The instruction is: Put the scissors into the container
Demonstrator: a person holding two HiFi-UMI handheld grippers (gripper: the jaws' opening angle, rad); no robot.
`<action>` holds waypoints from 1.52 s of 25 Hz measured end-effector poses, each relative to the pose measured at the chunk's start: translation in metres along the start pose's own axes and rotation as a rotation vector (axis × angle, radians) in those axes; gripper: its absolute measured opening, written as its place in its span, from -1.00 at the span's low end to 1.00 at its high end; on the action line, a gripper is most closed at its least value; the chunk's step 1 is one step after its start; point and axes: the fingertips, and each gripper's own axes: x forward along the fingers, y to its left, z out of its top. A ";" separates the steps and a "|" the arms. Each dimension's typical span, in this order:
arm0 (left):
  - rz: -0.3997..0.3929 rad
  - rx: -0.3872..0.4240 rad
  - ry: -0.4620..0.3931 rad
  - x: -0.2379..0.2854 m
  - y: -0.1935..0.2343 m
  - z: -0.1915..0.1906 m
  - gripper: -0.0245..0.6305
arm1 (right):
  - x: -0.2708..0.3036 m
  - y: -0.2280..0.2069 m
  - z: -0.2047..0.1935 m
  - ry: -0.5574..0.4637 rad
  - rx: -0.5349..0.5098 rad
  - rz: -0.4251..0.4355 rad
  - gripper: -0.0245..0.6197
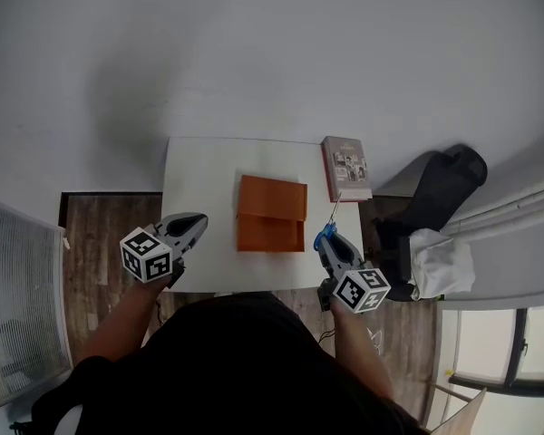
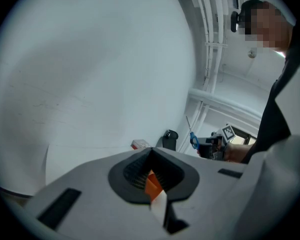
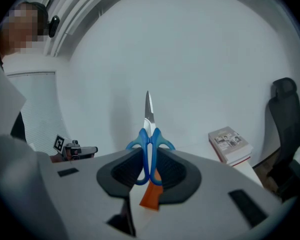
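The scissors [image 1: 326, 234], with blue handles and steel blades, stand blades-up in my right gripper [image 1: 331, 243], which is shut on the handles [image 3: 148, 134], above the table's front right part. The container [image 1: 270, 216] is a shallow orange box lying open in the middle of the white table [image 1: 199, 166], left of the scissors. A sliver of it shows under the jaws in the right gripper view [image 3: 151, 196] and in the left gripper view [image 2: 152, 184]. My left gripper [image 1: 198, 220] hangs by the table's front left edge, its jaws together with nothing between them.
A book [image 1: 346, 168] lies on the table's far right corner. A black chair [image 1: 449, 184] with white cloth [image 1: 440, 261] stands right of the table. Wooden floor [image 1: 95, 234] and a white radiator [image 1: 18, 288] are on the left. A white wall lies beyond.
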 end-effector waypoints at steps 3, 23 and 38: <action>0.017 -0.003 -0.022 0.001 0.005 0.005 -0.90 | 0.008 -0.007 0.002 0.010 -0.006 0.007 -0.65; 0.113 -0.079 -0.005 0.007 0.043 -0.007 -0.90 | 0.074 -0.028 -0.005 0.122 -0.075 0.067 -0.65; 0.148 -0.115 0.012 0.004 0.051 -0.021 -0.90 | 0.114 -0.032 -0.092 0.388 -0.364 0.123 -0.65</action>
